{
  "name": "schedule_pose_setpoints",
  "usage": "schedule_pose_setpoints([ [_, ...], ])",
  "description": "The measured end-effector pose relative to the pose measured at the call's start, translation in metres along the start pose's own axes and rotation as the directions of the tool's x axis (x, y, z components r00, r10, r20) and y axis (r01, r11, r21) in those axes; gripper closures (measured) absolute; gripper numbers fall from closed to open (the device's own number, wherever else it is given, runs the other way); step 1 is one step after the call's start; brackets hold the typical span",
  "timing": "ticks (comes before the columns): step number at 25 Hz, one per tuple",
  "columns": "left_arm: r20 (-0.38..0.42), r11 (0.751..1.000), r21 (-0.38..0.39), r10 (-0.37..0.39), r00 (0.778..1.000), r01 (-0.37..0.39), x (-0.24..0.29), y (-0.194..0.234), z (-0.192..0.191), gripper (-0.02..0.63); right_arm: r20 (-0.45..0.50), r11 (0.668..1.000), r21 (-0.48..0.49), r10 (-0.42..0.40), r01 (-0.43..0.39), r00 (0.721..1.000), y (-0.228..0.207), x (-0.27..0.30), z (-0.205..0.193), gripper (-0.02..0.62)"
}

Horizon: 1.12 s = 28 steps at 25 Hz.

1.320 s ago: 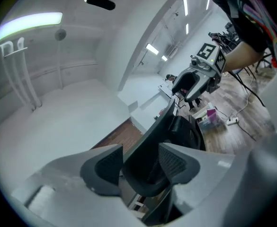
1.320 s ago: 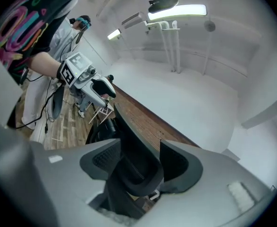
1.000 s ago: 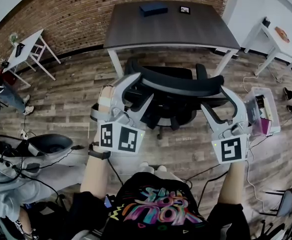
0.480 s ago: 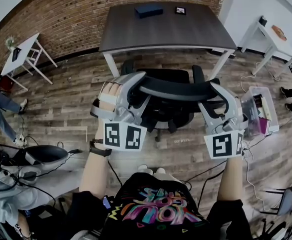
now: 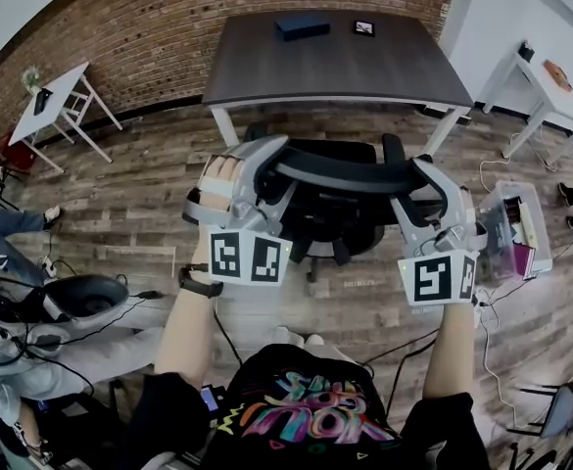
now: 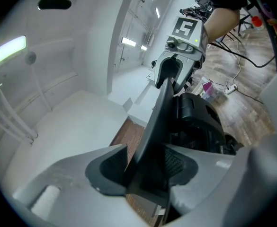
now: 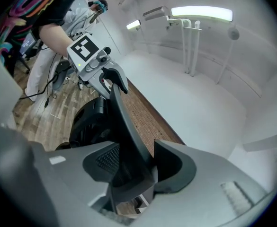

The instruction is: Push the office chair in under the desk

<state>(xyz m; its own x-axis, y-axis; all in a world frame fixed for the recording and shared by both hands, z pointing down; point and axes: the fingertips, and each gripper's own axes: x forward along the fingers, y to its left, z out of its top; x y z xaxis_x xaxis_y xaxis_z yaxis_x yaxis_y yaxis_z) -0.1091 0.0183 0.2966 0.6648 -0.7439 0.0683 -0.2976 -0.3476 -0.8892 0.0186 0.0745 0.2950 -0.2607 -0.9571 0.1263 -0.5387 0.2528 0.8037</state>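
No legible text, colourful lettering on the person's shirt too distorted to read

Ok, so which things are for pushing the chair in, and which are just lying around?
For the job:
- chair
- desk

Just lying about:
- blue box on the desk
- white side table
- plastic bin
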Motion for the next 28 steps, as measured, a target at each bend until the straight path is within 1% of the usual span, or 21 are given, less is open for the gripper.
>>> schedule_pose_setpoints([
  [7, -0.020, 1.000, -0.014, 0.001, 1.000, -0.001, 0.001, -0.005, -0.008, 0.413, 0.004, 1.000, 0.005, -0.004, 0.004, 1.000, 0.007, 0.004, -0.002, 0.399],
  [11, -0.013, 1.000, -0.014, -0.005, 1.000, 0.005, 0.032, 0.007, -0.016, 0.413, -0.004, 1.000, 0.019, -0.003, 0.003, 1.000, -0.011, 0.031, -0.013, 0.399],
  [16, 0.015, 1.000, -0.004, -0.007, 1.000, 0.007, 0.065, 0.020, -0.026, 0.411, -0.019, 0.999, 0.035, -0.006, 0.006, 1.000, -0.028, 0.061, -0.025, 0.397],
  [20, 0.039, 1.000, -0.011, -0.018, 0.999, 0.018, 0.088, 0.031, -0.040, 0.411, -0.025, 0.999, 0.033, -0.015, 0.016, 1.000, -0.038, 0.088, -0.029, 0.397],
  [28, 0.088, 1.000, 0.002, -0.018, 0.996, 0.018, 0.115, 0.038, -0.052, 0.410, -0.033, 0.998, 0.028, -0.048, 0.049, 0.998, -0.048, 0.114, -0.039, 0.396],
])
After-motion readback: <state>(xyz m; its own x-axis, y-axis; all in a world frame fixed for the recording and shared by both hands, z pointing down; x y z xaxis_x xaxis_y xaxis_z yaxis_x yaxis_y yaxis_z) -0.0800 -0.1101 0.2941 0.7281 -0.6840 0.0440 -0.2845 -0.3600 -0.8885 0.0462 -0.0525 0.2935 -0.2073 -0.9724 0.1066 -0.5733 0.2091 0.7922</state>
